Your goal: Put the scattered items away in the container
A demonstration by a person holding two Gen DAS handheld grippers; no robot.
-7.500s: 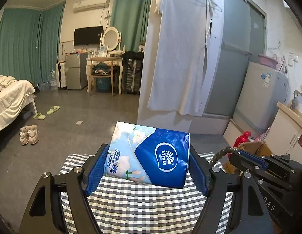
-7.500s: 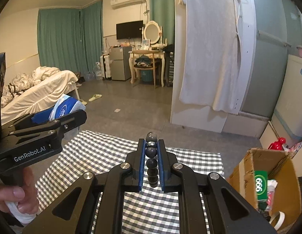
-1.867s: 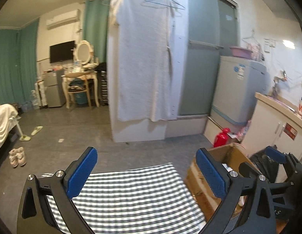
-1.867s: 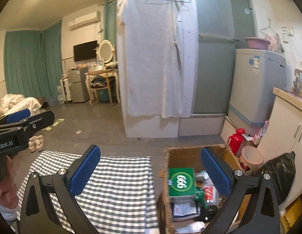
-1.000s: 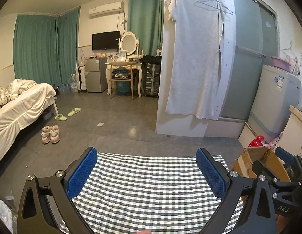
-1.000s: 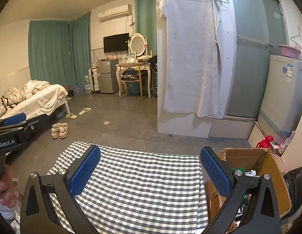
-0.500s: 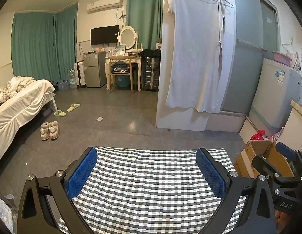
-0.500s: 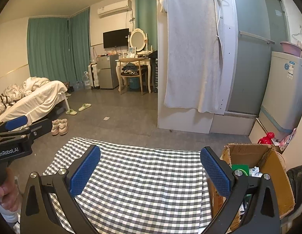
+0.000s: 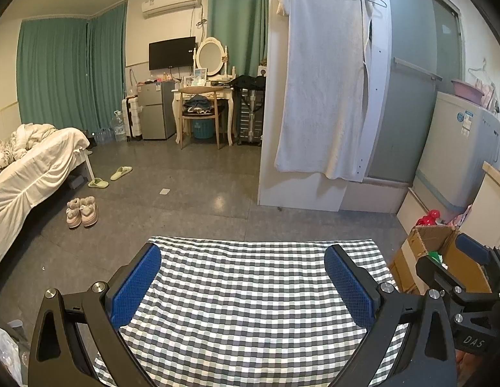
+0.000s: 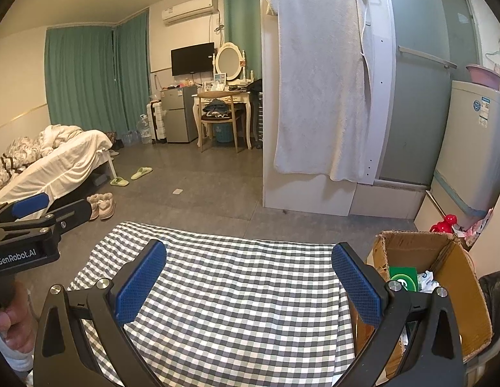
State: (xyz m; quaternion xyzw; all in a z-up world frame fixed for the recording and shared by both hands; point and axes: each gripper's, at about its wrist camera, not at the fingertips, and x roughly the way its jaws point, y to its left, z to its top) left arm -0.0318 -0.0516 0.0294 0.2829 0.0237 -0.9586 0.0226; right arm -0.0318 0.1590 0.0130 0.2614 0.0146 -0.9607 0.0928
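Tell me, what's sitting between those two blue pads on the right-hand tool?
Nothing is held there. Between the right gripper pads, the right wrist view shows only bare checkered cloth; the cardboard box stands off to the right.

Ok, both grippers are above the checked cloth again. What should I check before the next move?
1. Left gripper open and holding nothing: ok.
2. Right gripper open and holding nothing: ok.
3. Checked cloth free of loose items where visible: ok; nearest edge hidden.
4. Cardboard box open on top, beside the cloth's right edge: ok.
5. Room left in the box above the green packet: cannot tell.
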